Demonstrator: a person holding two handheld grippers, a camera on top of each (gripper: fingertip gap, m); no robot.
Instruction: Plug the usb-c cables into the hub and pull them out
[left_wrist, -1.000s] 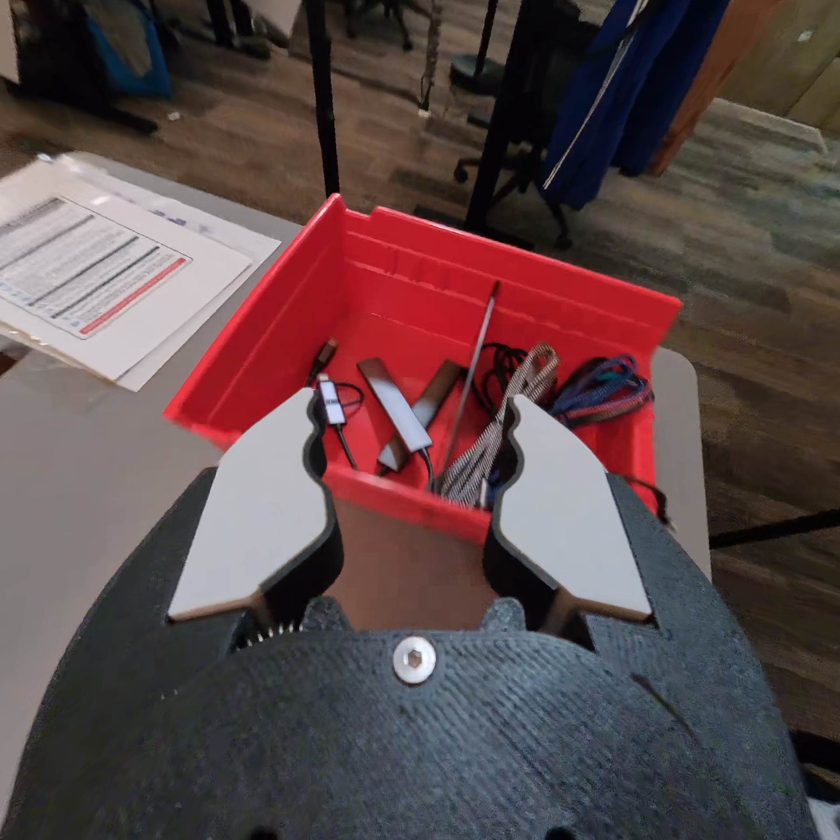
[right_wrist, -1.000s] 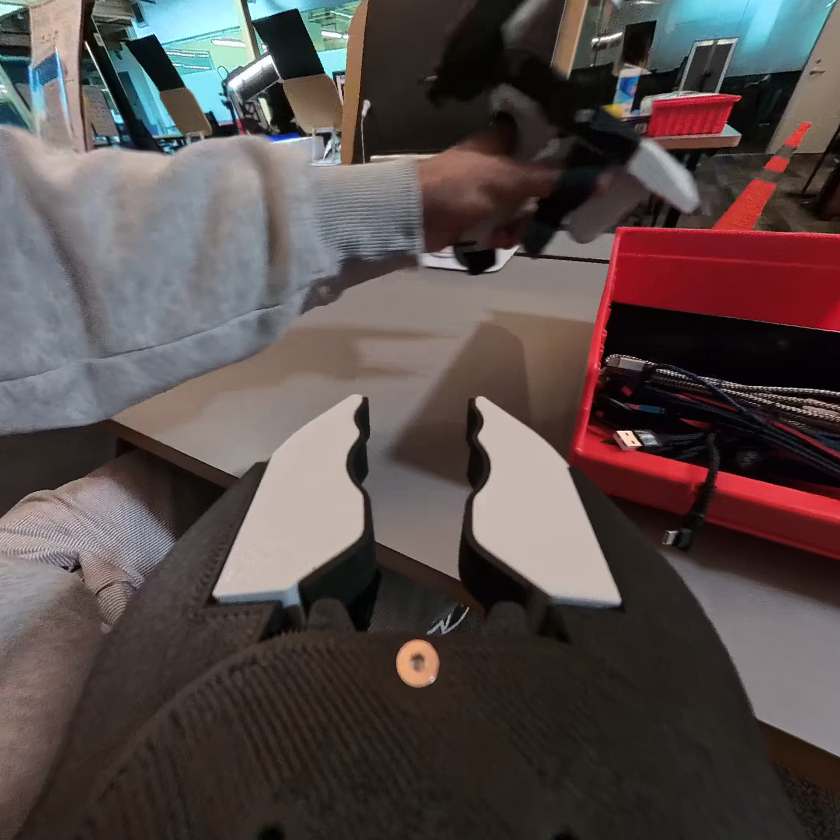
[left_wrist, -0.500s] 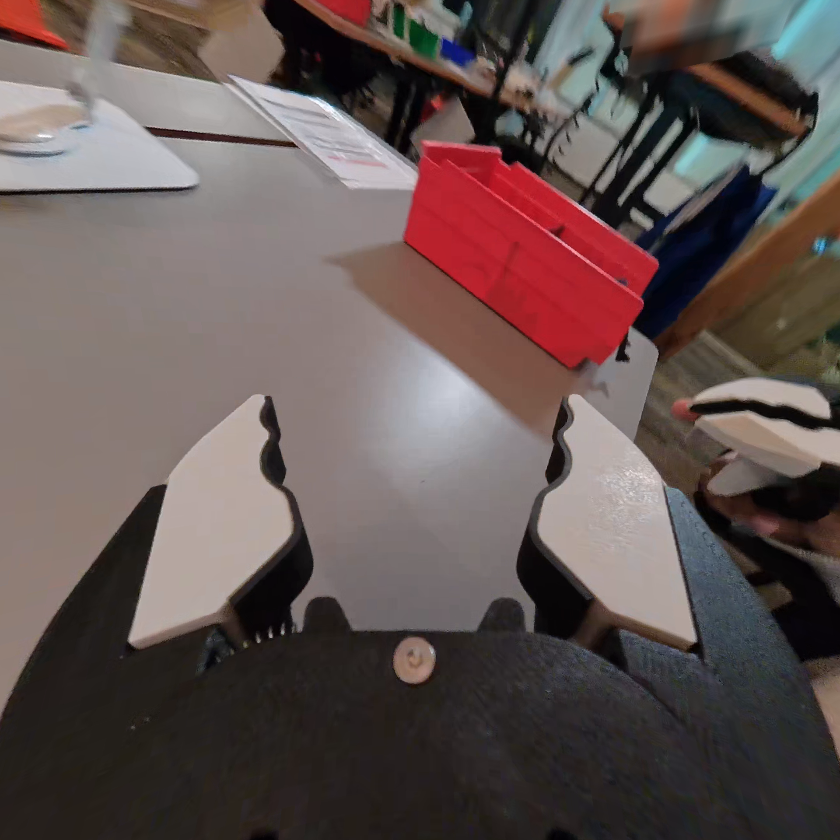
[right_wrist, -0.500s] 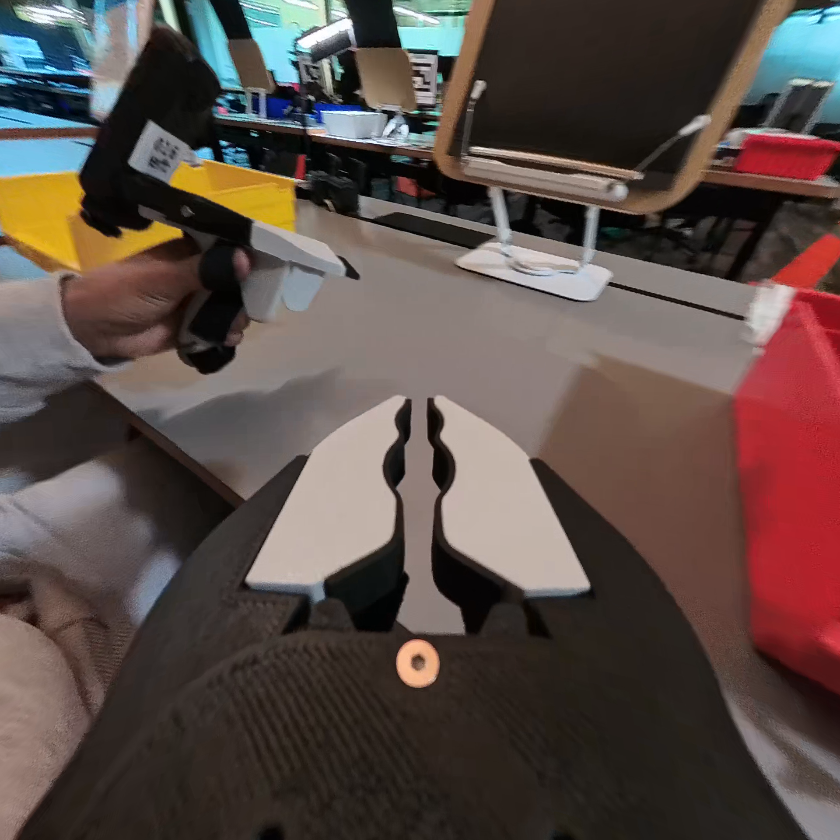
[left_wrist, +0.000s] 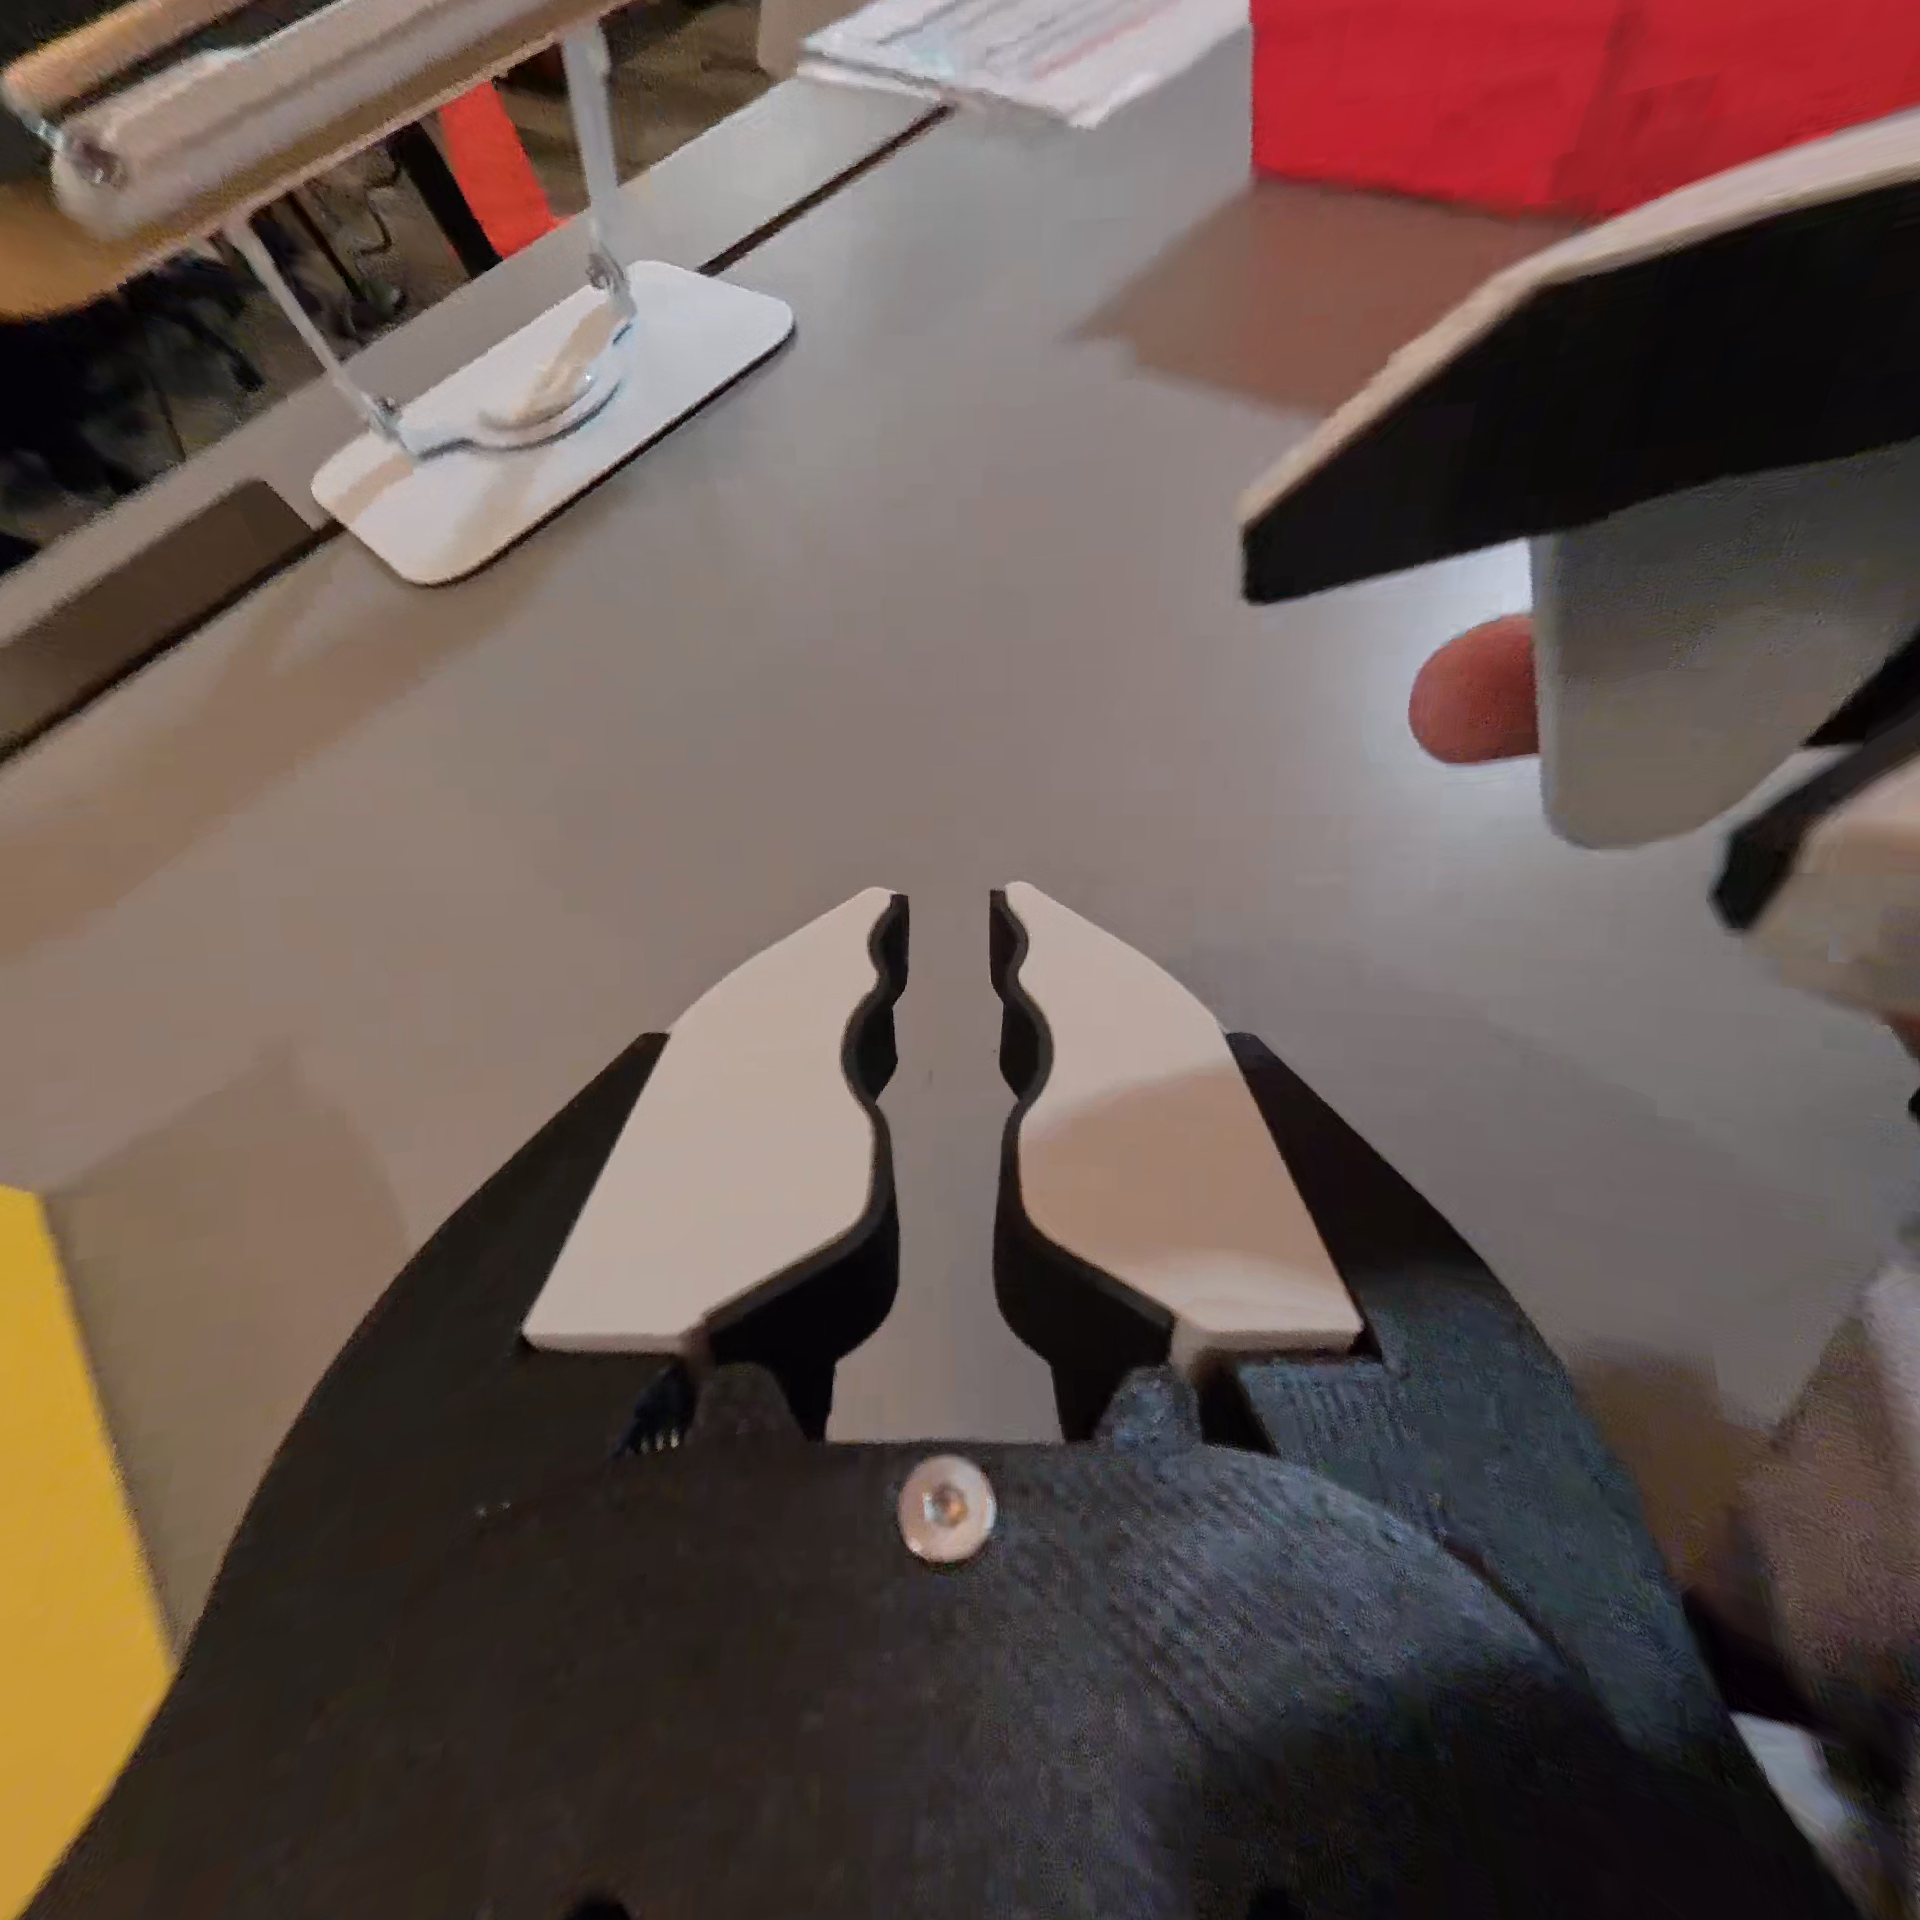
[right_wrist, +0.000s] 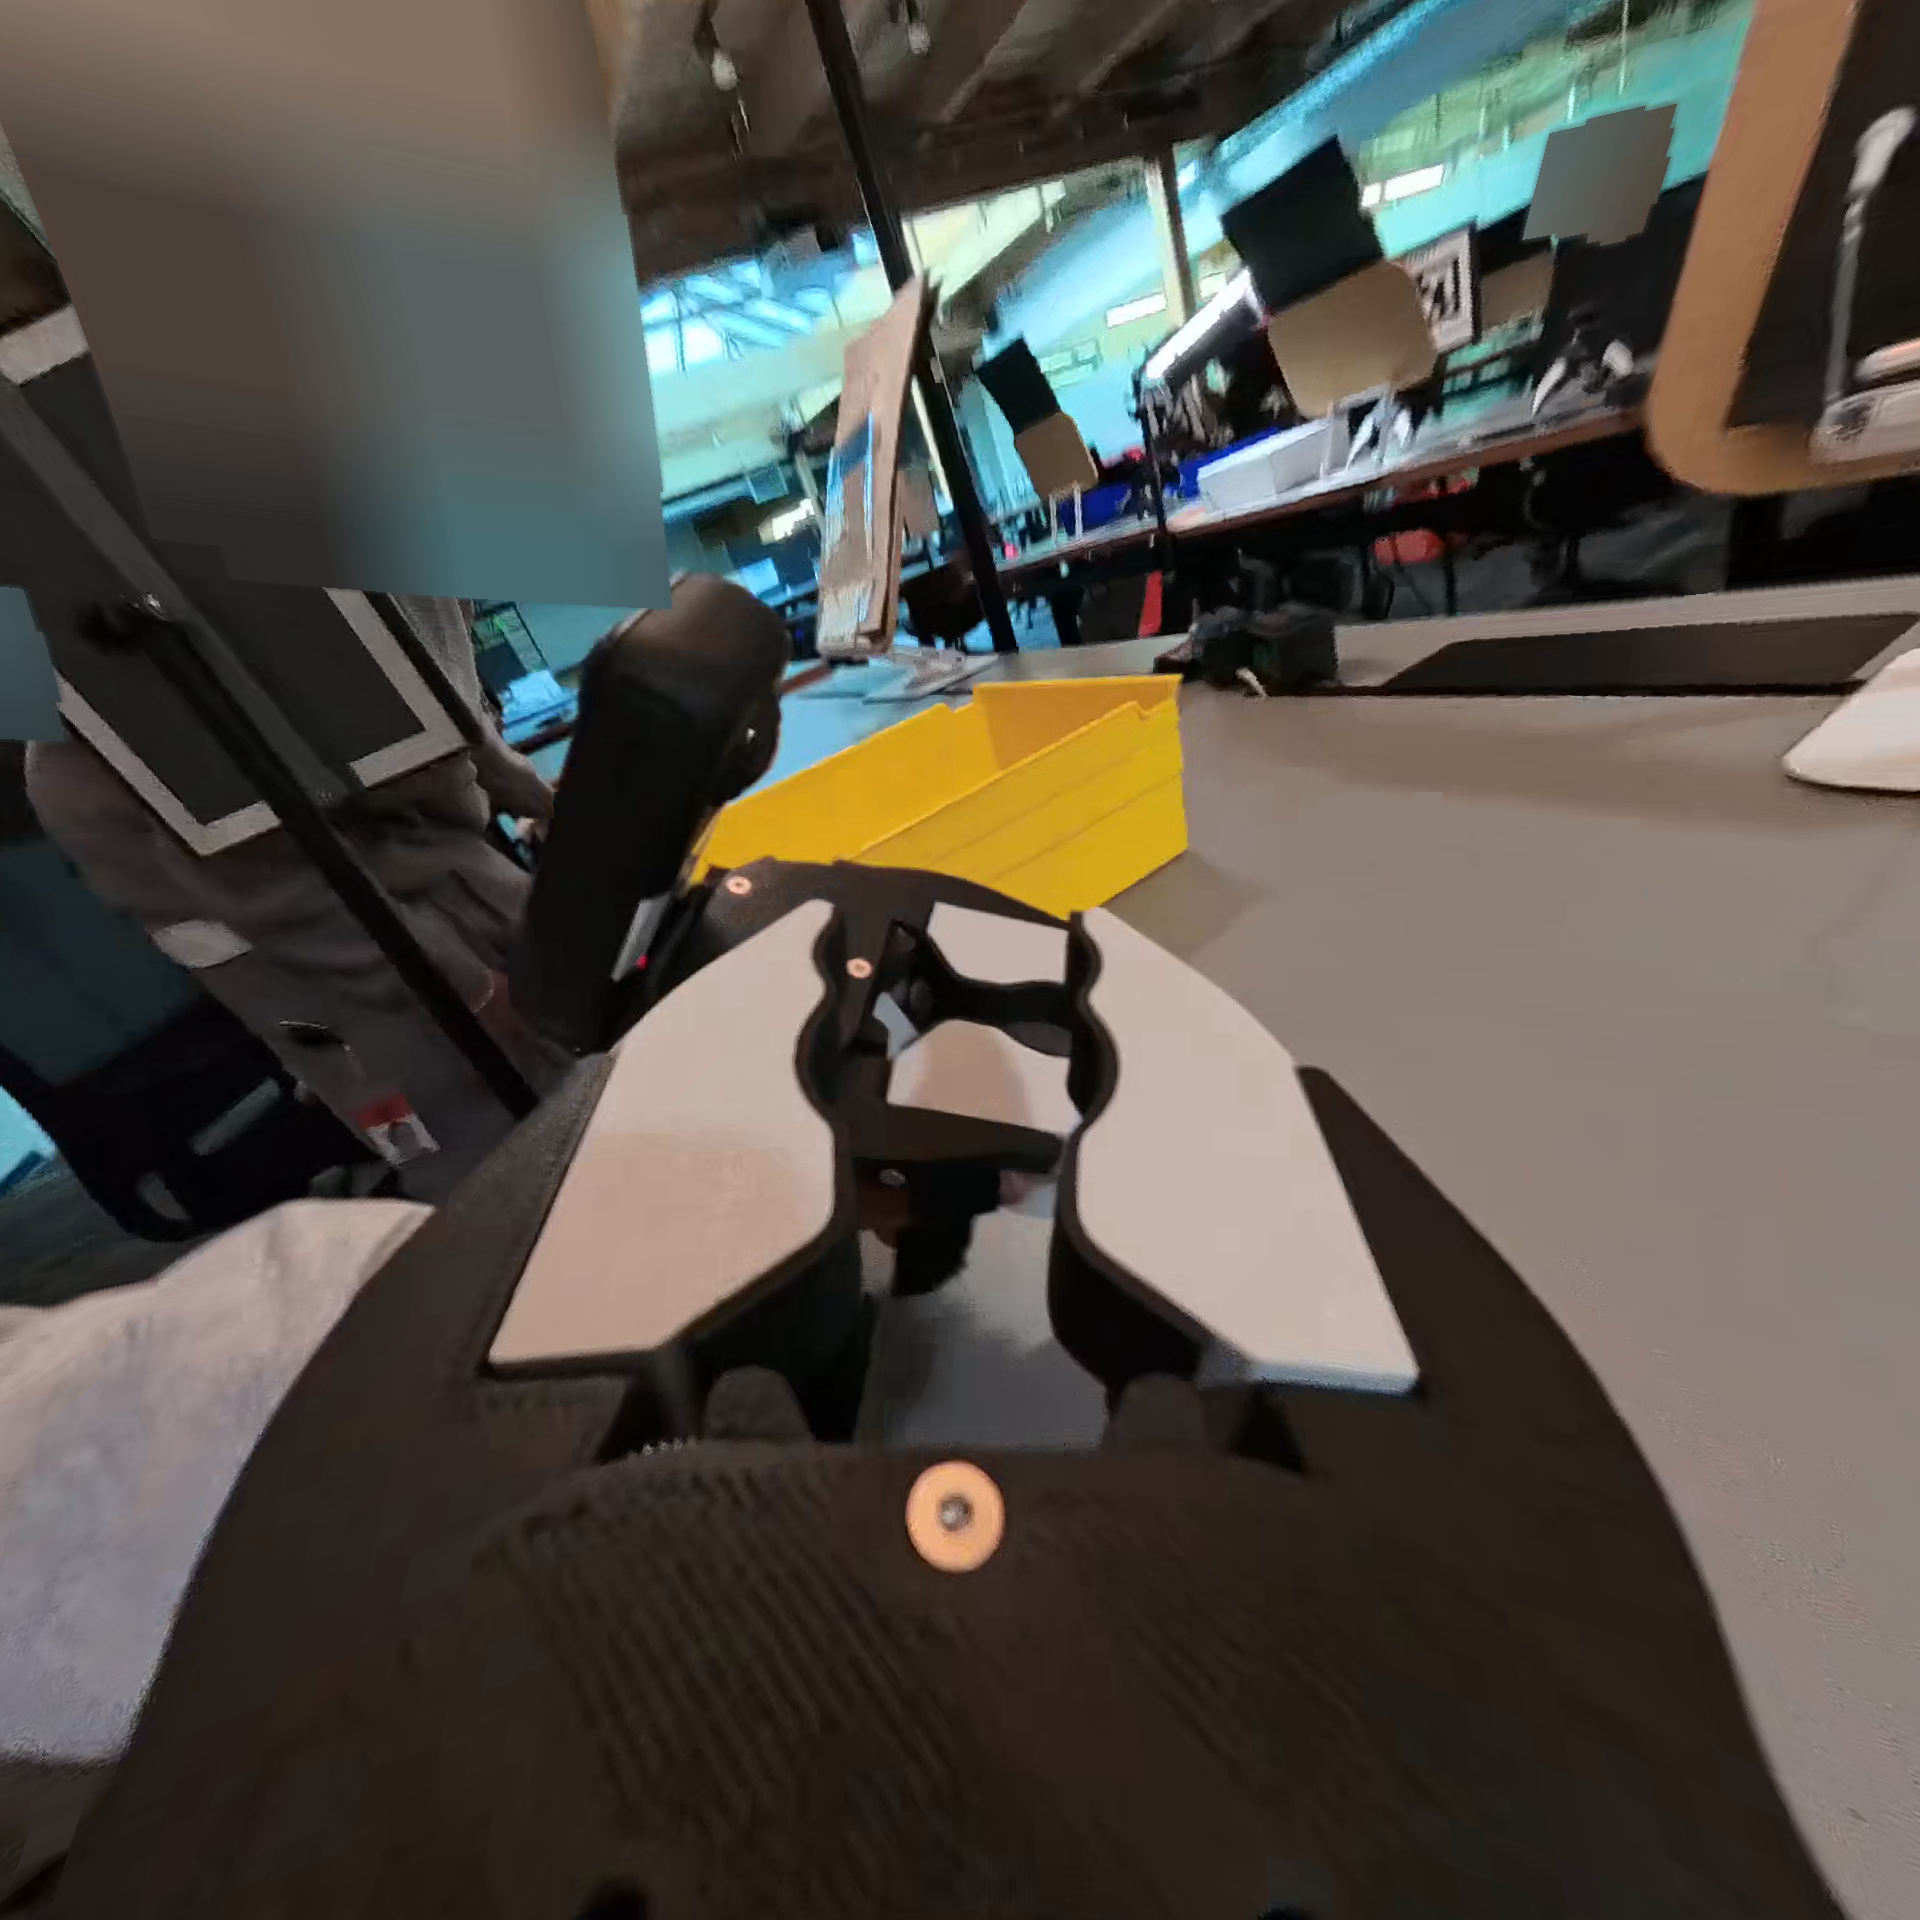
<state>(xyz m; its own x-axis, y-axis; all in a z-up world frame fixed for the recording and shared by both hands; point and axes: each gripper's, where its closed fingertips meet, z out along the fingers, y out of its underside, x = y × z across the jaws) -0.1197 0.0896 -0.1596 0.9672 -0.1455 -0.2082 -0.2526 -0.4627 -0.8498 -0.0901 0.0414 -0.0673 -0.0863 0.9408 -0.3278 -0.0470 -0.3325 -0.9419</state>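
Since half a second ago, both claws have swung round: the left claw (left_wrist: 948, 902), then spread wide over the bare grey counter (left_wrist: 727, 727), has closed to a narrow slit, while the right claw (right_wrist: 951, 935), then nearly closed, has opened to a moderate gap. Neither holds anything.

Seen from the left wrist, the left claw's two white-faced, black-edged fingers (left_wrist: 748, 1164) sit just above the counter with a thin strip of grey surface showing between them. Ahead and to the left of it stands a white rectangular stand base (left_wrist: 665, 353) with thin metal legs rising to a tilted wood-edged panel. Far ahead and to the right sits the red plastic bin (left_wrist: 1558, 94), blurred, with a sheet of white printed paper (left_wrist: 997, 52) just left of it. Close on the right, the right claw crosses the view, large and blurred, with a fingertip (left_wrist: 1470, 691) of the person's hand showing beside it. A yellow edge shows at the lower left corner.

Seen from the right wrist, the right claw points across the counter toward the left claw, which shows through the gap between the right claw's fingers, very near. Beyond it lies a yellow plastic bin (right_wrist: 997, 790) on the counter's far-left part. A pale grey sleeve (right_wrist: 156, 1403) lies at the lower left.

No usb-c cables or hub show in either view — if they lie in the red bin, its inside cannot be seen.
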